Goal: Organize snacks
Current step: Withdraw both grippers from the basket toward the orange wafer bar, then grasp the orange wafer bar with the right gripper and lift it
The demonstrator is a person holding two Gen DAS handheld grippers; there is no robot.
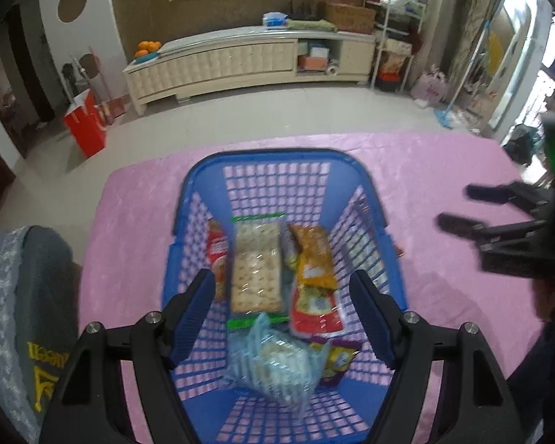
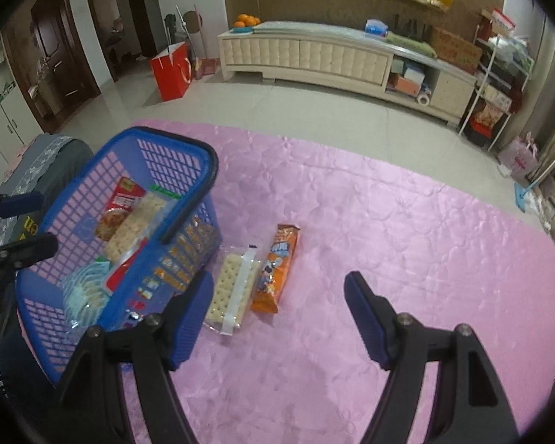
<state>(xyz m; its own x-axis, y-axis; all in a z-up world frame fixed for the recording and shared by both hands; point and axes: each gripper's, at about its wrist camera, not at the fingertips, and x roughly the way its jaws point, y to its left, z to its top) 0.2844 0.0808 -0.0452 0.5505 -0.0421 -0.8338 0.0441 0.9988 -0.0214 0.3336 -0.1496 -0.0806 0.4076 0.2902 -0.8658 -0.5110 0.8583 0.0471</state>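
The left gripper (image 1: 281,318) hangs with its jaws spread and empty over the blue plastic lattice basket (image 1: 262,159), which holds a clear pack of square crackers (image 1: 255,266), an orange snack bag (image 1: 312,255), a pale blue wrapped pack (image 1: 273,366) and other packets. The right gripper (image 2: 277,318), jaws likewise parted and gripping nothing, hovers above the pink quilted tablecloth (image 2: 407,229). Just beside the basket's outer wall lie a clear cracker pack with a white strip (image 2: 231,288) and an orange biscuit packet (image 2: 275,270), touching each other.
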